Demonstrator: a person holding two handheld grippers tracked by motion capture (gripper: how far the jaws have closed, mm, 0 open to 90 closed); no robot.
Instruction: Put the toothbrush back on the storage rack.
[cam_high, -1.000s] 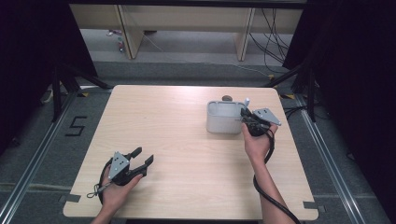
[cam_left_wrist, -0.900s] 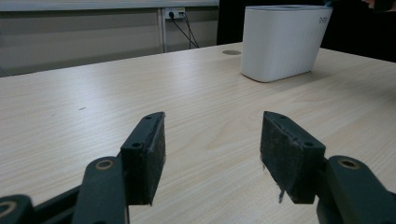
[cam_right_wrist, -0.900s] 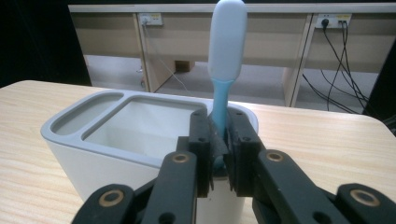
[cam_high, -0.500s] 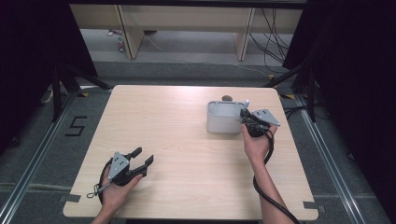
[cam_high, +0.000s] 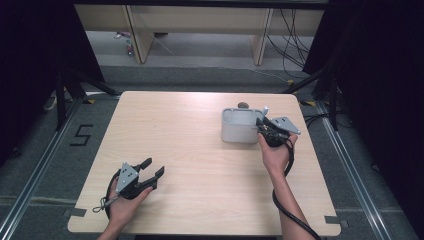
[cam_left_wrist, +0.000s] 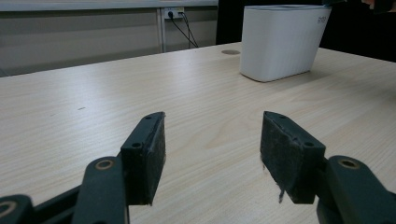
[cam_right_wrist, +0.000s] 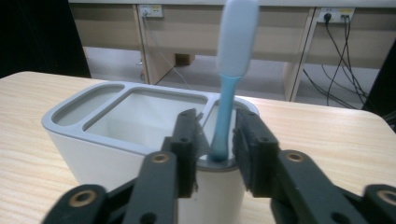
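Right gripper view gives us a pale blue toothbrush (cam_right_wrist: 229, 93), handle upward, standing in the end slot of a white, grey-rimmed holder (cam_right_wrist: 107, 126) on the bench (cam_right_wrist: 327, 135). Right hand-held gripper (cam_right_wrist: 215, 144) has just been opening; its jaws flank the stem, apart.

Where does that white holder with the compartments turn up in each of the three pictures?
High view: the white holder stands right of the table's middle, just left of the right tongs.
Left gripper view: it stands at the top right, far beyond the open left tongs.
Right gripper view: it spans the lower middle, close behind the tongs' jaws.
Shared landmark: the blue toothbrush, upright in the holder's end slot, also pokes up in the high view.
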